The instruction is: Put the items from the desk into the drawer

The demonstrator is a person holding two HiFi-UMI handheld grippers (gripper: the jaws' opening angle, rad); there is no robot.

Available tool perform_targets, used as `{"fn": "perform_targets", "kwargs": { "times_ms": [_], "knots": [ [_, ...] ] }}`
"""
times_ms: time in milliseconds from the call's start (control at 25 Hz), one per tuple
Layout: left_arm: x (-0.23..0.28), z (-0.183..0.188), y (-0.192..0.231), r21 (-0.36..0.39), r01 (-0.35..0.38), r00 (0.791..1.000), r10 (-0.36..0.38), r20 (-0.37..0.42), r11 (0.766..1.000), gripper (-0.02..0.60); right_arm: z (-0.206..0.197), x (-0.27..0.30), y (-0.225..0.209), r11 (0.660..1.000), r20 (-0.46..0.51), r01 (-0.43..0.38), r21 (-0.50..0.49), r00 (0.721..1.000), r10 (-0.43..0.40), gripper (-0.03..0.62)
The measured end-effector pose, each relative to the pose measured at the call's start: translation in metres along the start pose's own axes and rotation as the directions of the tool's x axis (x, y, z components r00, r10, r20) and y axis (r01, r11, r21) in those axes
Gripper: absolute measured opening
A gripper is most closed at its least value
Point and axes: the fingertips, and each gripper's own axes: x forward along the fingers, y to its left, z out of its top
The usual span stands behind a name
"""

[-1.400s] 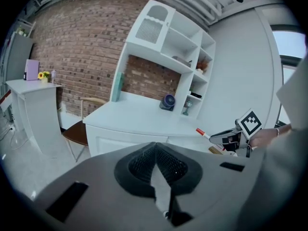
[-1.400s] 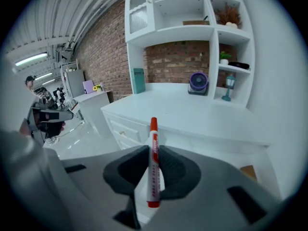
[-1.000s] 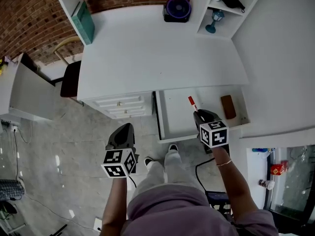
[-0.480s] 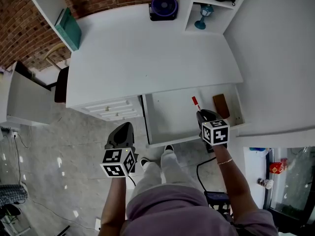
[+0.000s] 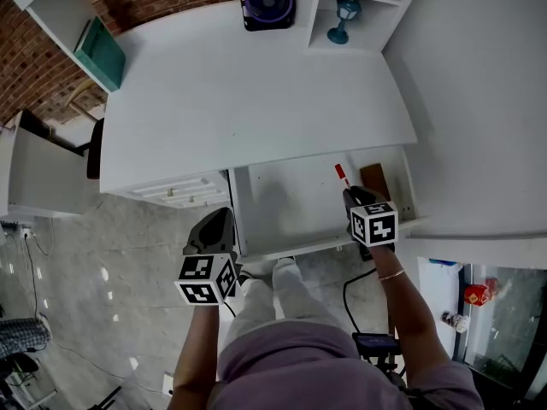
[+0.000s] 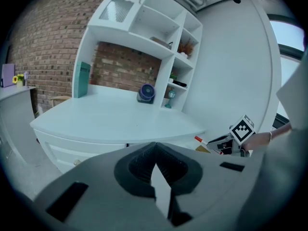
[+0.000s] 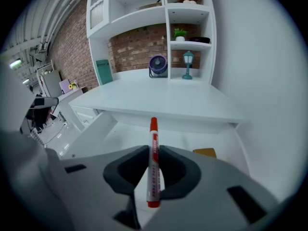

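Right gripper view: red-capped marker (image 7: 153, 163) pinched across its barrel, cap pointing forward over the open drawer (image 7: 113, 134).
Marker location: in the air above the drawer's right half, not on the drawer floor. Head view shows the same (image 5: 340, 175).
Right gripper (image 5: 349, 195): jaws closed to barrel width and holding the marker, nothing else touched.
Left gripper (image 6: 155, 161): jaws together, nothing between them. It hangs low in front of the desk (image 5: 256, 101), left of the drawer and well away from it.
Done: brown rectangular item (image 5: 373, 179) already lies in the drawer's right rear corner.
Left: release the marker into the drawer.
Desk top: only a purple fan (image 5: 267, 3) at the back edge, no other loose items visible.
Progress estimate: near the end; closing the drawer is probably the last step.
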Motion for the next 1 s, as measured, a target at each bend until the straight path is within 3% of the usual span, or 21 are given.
{"fn": "perform_targets", "kwargs": {
  "times_ms": [1000],
  "knots": [
    [0.049, 0.0, -0.029, 0.016, -0.026, 0.998, 0.026, -0.053, 1.0, 0.0, -0.022, 0.055, -0.066, 1.0, -0.122, 0.011, 0.007, 0.992, -0.01, 0.071]
  ]
}}
